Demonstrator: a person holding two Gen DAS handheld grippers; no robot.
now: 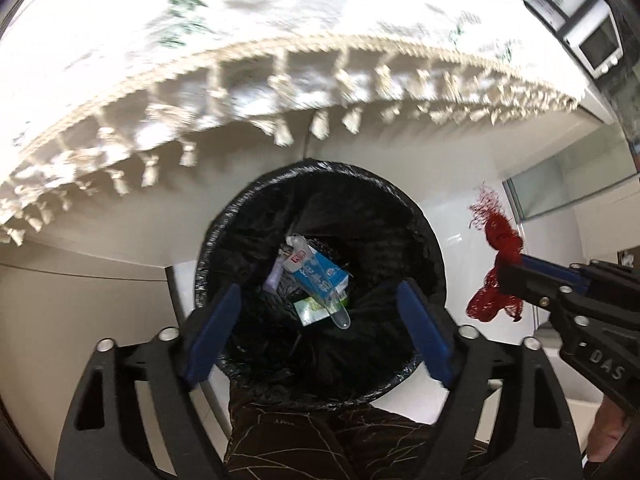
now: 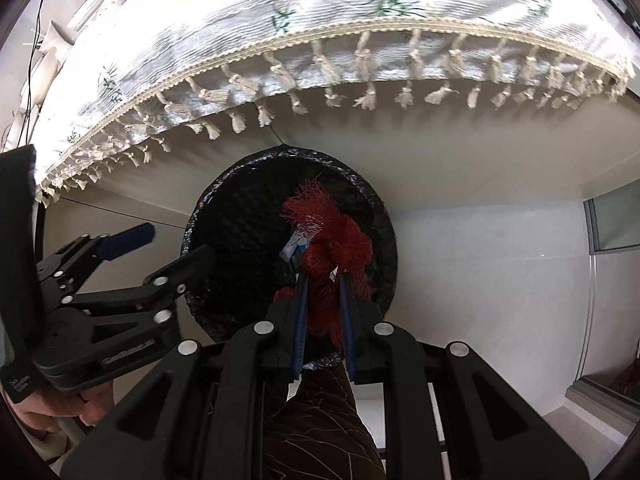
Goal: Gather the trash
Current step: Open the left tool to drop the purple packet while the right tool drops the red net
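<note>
Left tongs spread, empty, straight above bin. Right tongs pinching red net, hanging over bin mouth; drop straight down next, likely.

The bin wears a glossy black liner. Inside lie a blue-and-white carton, a green-and-white packet, a clear tube and a pale lilac piece. The net is deep red mesh. The tablecloth is white with green sprigs and a cream tasselled fringe. Both the left gripper and right gripper are black with blue pads. The floor is white. A dark brown cloth shows thin pale lines.
</note>
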